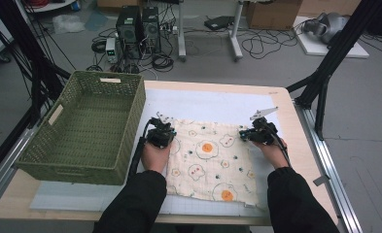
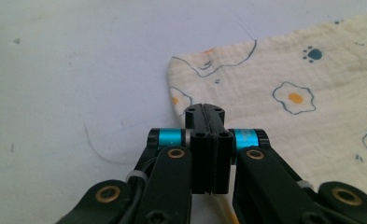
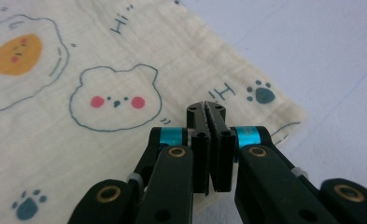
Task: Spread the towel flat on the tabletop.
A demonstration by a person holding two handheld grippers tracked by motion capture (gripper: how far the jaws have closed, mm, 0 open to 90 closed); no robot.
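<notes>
Cream muslin cloth printed with fried eggs and bears (image 1: pixel 210 162) lies flat on white mat, beside green woven plastic basket (image 1: pixel 86 128). Left gripper (image 2: pixel 204 112) closed at cloth's far-left corner, right gripper (image 3: pixel 207 109) closed at far-right corner — fabric apparently pinched in both. Fold judged next: corners to be lifted together, kept level, brought toward near edge — no tugging.

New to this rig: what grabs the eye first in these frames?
The cream cloth printed with fried eggs and bear faces, spread flat mid-table on the white mat. The left gripper and the right gripper sit at its two far corners, jaws closed together at the cloth's edge; whether fabric is actually pinched can't be told. A large, empty green woven basket stands at the table's left.
</notes>
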